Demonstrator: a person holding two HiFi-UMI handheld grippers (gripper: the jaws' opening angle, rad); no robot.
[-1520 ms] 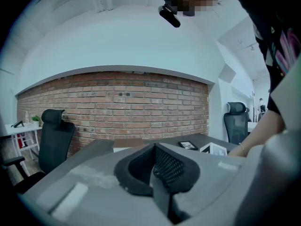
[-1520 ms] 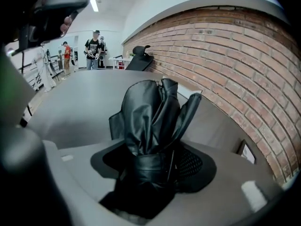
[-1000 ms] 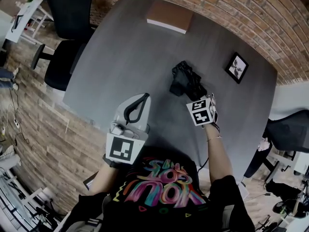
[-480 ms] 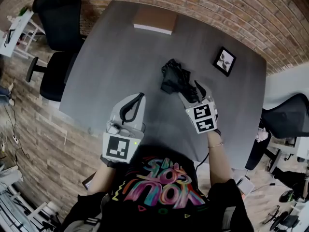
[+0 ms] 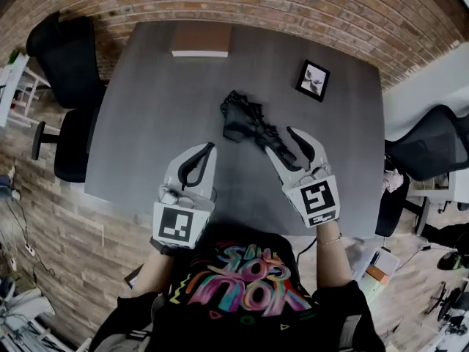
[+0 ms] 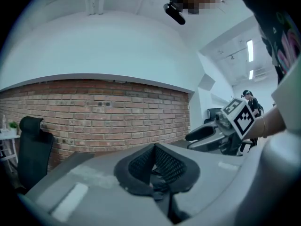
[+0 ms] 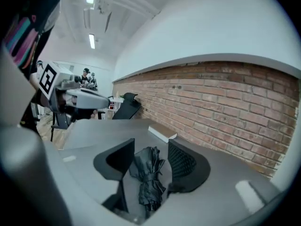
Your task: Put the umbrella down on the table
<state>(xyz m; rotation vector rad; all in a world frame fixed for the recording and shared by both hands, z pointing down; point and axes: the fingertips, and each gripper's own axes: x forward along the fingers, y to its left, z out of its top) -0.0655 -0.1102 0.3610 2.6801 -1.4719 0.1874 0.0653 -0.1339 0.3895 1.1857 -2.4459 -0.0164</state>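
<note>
The umbrella (image 5: 245,119), black and folded with a strap round it, lies on the grey table (image 5: 146,130) near the middle. Its bunched end points toward the brick wall (image 5: 293,6) and its narrow end toward the person. The right gripper (image 5: 282,141) hangs over that near end with its jaws spread. They have just been closing a little, and in the right gripper view the umbrella shows in the gap between them, with clear space on the side of the right jaw. Whether the left jaw brushes the fabric is hard to tell there, but the pads do not look pressed on it, and the umbrella seems to rest on the tabletop on its own. The left gripper (image 5: 211,147) is over the near part of the table, well to the left of the umbrella. Its jaws are pressed together at the tips with nothing in them, and the left gripper view shows the textured pads meeting. A small picture frame (image 5: 313,80) lies on the table to the right of the umbrella, nearer the wall, and a brown box (image 5: 200,39) lies at the far edge. A black chair (image 5: 66,94) stands at the table's left side and a second chair (image 5: 429,149) at its right.
</note>
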